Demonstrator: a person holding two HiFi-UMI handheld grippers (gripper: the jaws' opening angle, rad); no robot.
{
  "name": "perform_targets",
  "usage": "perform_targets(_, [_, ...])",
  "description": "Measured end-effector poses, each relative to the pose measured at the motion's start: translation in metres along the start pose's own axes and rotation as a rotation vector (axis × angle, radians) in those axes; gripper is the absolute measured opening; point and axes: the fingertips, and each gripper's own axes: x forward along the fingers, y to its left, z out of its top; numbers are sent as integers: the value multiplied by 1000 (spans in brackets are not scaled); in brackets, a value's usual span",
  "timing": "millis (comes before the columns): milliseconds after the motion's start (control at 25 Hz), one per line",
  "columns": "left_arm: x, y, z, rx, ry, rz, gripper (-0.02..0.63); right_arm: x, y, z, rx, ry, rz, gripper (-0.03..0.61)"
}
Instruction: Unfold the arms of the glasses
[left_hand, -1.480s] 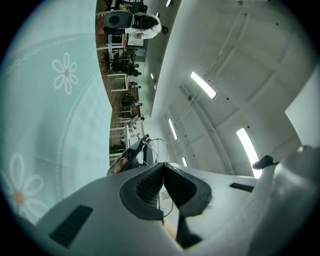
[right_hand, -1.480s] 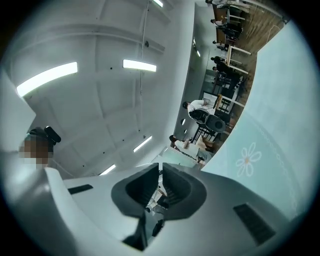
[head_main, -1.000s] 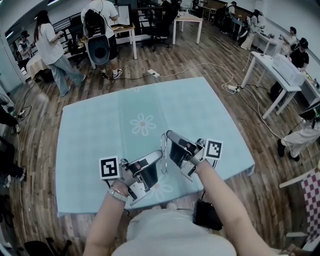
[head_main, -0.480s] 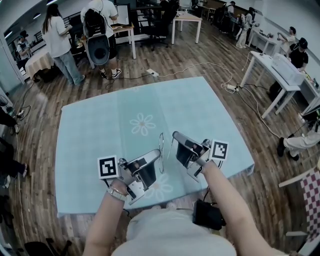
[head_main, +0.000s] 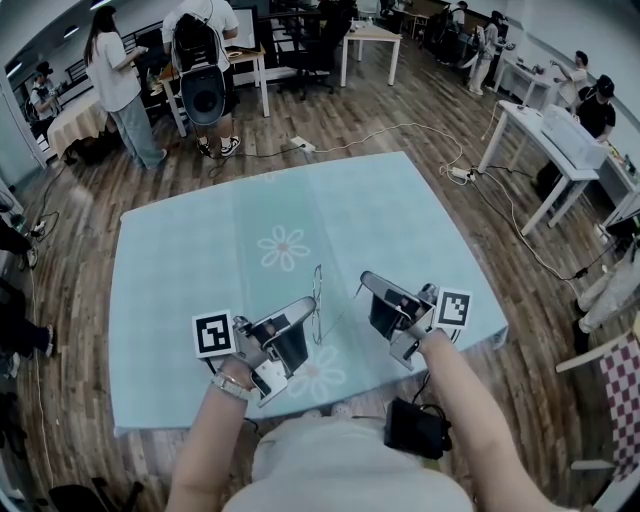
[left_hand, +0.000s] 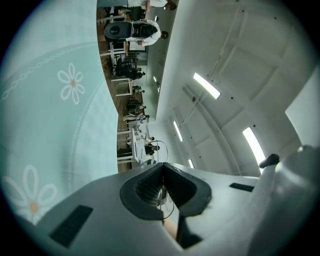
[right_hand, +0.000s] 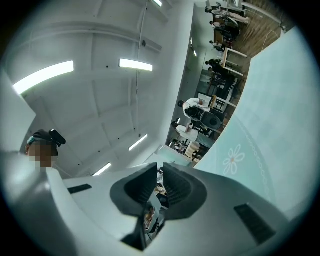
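Left gripper (head_main: 308, 306): near-left, tipped slightly upward, jaws pinching glasses (head_main: 318, 290) upright.
Right gripper (head_main: 366, 279): just right of glasses, jaws barely apart, empty.

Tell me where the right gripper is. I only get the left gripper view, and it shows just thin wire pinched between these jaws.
Observer: In the head view the right gripper sits to the right of the glasses, with a strip of blue cloth showing between them.
Operator: Is it holding anything?
Observer: Its own view shows the jaws a slit apart, and I can make out nothing between them.
Operator: How are the glasses sitting?
Observer: From above they appear edge-on, sticking out from the tip of the left gripper, over the near half of the cloth.
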Motion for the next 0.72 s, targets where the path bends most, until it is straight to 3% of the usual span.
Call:
perform_targets(200, [-3, 8, 7, 17, -23, 30, 9, -11, 3, -1, -47, 10, -27, 38])
perform_targets(720, [-8, 10, 19, 36, -67, 48, 9, -44, 18, -19, -55, 26, -32, 38])
